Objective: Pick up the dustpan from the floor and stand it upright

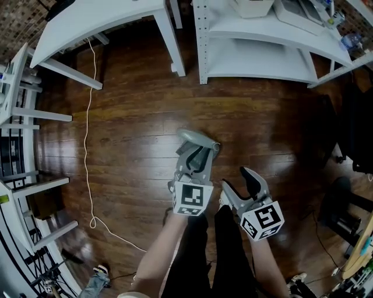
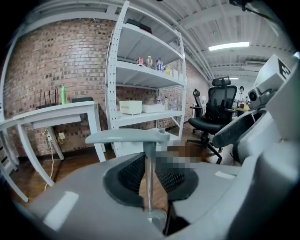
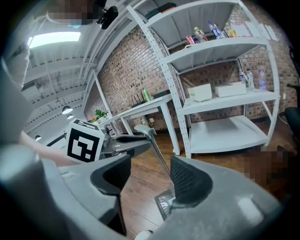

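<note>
Dustpan (image 1: 198, 139) is in my left gripper (image 1: 198, 154), which is clamped on its thin rod (image 2: 149, 183) just under the grey handle (image 2: 126, 136). The rod is roughly upright over the wood floor (image 1: 128, 134). Beside it, my right gripper (image 1: 236, 178) has its jaws apart and holds nothing.

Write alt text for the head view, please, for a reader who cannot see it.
Seen from above, the left claw is closed on the grey dustpan handle over a dark wooden floor, while the right claw beside it stands open and empty. White shelving and a white table stand beyond, and a white cable trails across the floor.
</note>
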Demonstrator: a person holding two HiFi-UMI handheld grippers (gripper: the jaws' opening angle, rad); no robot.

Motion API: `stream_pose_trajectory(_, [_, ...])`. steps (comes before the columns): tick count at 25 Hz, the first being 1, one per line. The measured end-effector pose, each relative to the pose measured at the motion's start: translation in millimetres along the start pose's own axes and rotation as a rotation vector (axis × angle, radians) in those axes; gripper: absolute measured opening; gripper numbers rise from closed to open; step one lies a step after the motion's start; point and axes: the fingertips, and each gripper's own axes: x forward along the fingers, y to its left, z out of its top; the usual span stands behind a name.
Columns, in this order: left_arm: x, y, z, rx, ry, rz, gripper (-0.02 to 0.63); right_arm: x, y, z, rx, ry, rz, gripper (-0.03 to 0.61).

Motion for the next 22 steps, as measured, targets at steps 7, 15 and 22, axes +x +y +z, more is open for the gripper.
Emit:
stream_pose_trajectory(7, [29.3,-4.7,8.0,0.009,-0.015,-0.026,0.084,0.6,-8.7,4.5,0.010,0.016,-0.028,0.253])
stream_pose_trajectory(15, [28.7,-7.5,-1.9,-0.082,0.081,-0.054,0.102,-34.2,-16.7,47.5,0.011,-0.011,-0.099,0.253])
stream_pose_trajectory(22, [-44.7,-19.5,10.8,-0.122,0.149,-0.042,0.199,-101.4,12.7,120.2,-0.028,-0.093,-0.128,0.253])
